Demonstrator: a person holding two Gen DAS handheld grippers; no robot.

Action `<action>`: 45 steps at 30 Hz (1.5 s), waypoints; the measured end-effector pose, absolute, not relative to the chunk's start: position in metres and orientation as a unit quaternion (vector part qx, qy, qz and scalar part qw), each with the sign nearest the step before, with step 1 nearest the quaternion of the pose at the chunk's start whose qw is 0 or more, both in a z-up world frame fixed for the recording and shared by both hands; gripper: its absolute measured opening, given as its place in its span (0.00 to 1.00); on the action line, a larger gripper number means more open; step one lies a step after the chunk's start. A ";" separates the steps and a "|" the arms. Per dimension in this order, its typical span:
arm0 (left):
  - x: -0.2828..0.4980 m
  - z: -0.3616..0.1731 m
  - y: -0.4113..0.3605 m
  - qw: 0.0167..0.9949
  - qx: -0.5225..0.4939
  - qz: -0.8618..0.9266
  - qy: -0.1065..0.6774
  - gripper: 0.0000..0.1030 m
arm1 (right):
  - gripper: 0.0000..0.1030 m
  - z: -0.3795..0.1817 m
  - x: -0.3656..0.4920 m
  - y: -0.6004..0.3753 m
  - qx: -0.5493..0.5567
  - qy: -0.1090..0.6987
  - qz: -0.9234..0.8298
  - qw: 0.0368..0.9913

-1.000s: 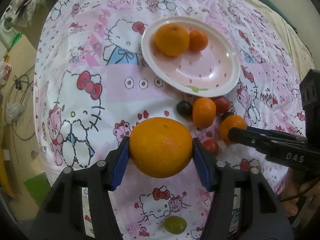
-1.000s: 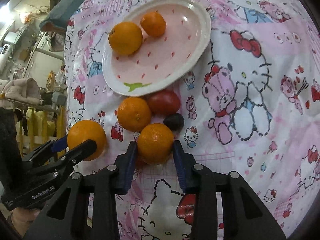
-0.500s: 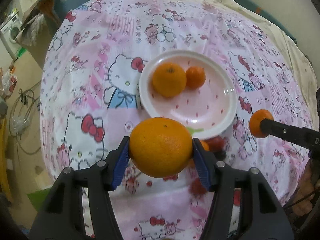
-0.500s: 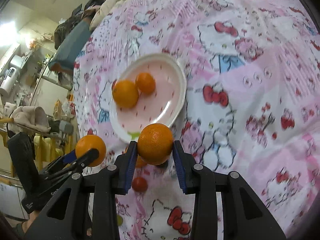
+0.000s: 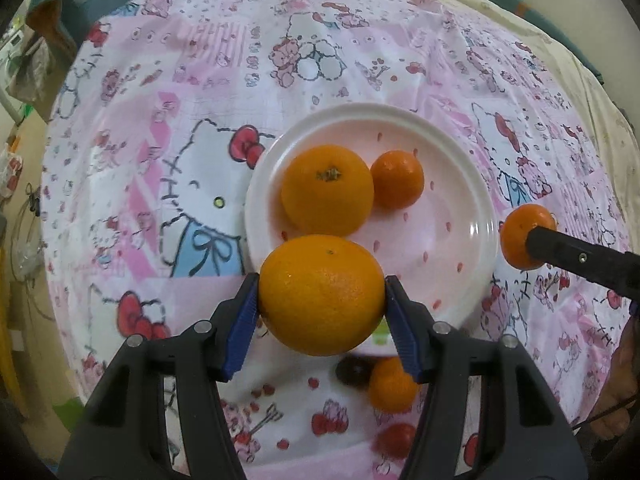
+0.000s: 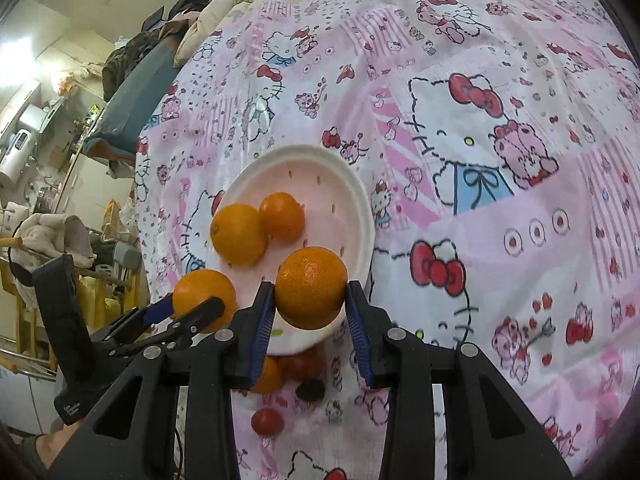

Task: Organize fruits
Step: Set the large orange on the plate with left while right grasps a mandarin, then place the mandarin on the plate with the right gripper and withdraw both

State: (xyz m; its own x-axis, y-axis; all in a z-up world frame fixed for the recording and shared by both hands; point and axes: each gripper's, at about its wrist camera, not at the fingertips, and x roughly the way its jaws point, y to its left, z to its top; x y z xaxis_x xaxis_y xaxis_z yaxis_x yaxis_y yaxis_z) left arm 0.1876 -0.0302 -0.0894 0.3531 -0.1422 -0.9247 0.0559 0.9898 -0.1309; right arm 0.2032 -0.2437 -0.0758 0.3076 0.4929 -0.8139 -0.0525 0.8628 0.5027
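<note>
My left gripper is shut on a large orange and holds it above the near rim of the white plate. The plate holds a large orange and a small tangerine. My right gripper is shut on a tangerine above the plate's near edge. In the left wrist view this tangerine hangs at the plate's right rim. In the right wrist view the left gripper with its orange is at the lower left.
On the Hello Kitty cloth below the plate lie a tangerine, a dark grape and a red tomato. They show in the right wrist view too, with a cherry tomato. Household clutter stands beyond the left edge.
Both grippers have risen from the cloth with their fruit and moved forward over the plate's near edge. The plate now looks nearer in both views.
</note>
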 end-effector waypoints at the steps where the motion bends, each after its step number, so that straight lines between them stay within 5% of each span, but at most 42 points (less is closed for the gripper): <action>1: 0.191 -0.092 -0.032 0.821 -0.037 -0.061 0.567 0.55 | 0.36 -0.079 0.206 -0.245 0.201 0.564 0.170 0.783; 23: 0.218 -0.109 -0.048 0.825 -0.006 -0.068 0.561 0.60 | 0.39 -0.104 0.236 -0.249 0.227 0.579 0.164 0.766; 29: 0.214 -0.109 -0.052 0.821 -0.005 -0.068 0.566 0.81 | 0.40 -0.100 0.235 -0.247 0.221 0.577 0.166 0.769; 33: 0.210 -0.105 -0.055 0.824 0.003 -0.072 0.562 0.81 | 0.58 -0.092 0.234 -0.248 0.226 0.563 0.172 0.776; 45: 0.192 -0.076 -0.047 0.837 -0.005 -0.068 0.543 0.81 | 0.59 -0.072 0.228 -0.249 0.227 0.547 0.180 0.785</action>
State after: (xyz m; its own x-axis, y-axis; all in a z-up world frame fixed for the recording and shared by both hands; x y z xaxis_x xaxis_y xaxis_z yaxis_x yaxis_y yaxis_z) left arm 0.1923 -0.0471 -0.0759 0.4017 -0.1188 -0.9081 0.1074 0.9908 -0.0821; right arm 0.2277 -0.2486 -0.0716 0.3367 0.5301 -0.7782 -0.0342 0.8328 0.5525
